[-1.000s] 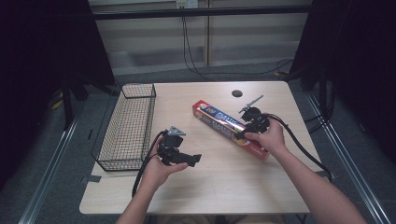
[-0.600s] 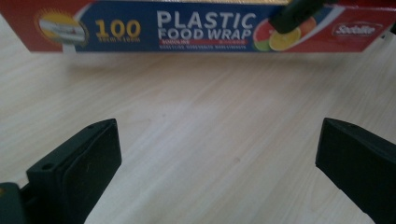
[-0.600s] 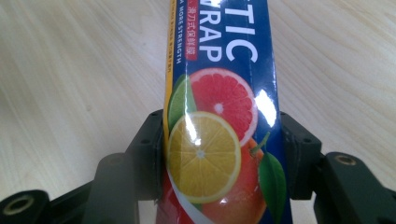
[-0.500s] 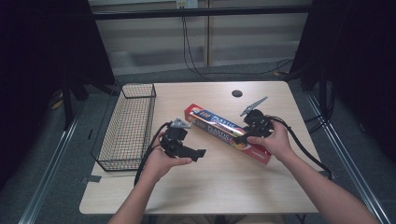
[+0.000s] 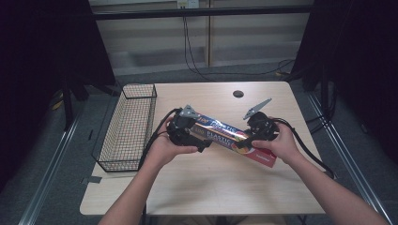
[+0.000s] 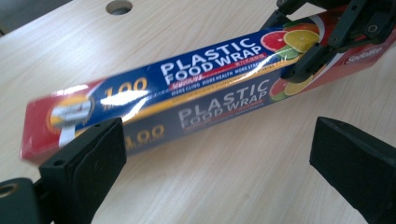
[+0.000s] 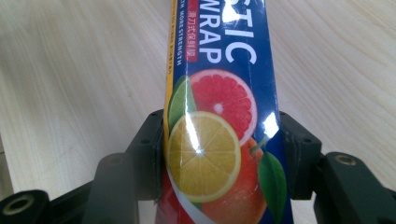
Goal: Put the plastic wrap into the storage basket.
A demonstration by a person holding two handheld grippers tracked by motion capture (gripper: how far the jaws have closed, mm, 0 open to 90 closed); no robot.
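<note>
A long red and blue box of plastic food wrap lies slantwise across the middle of the wooden table. My right gripper is shut on the box near its right end, over the printed citrus fruit, with one black finger on each side. My left gripper is at the box's left end. Its jaws stand wide open in the left gripper view, and the box lies just beyond the left finger without touching it. The right gripper shows there, clamped on the far end.
A black wire basket stands along the table's left edge. A round cable hole sits at the back of the table. Cables trail from both grippers, the right one off the table's right side. Bare wood lies in front of the box.
The right gripper has pulled the box towards the person and a little left, to a flatter angle. The left gripper has moved forward and right to the box's left end, still open.
</note>
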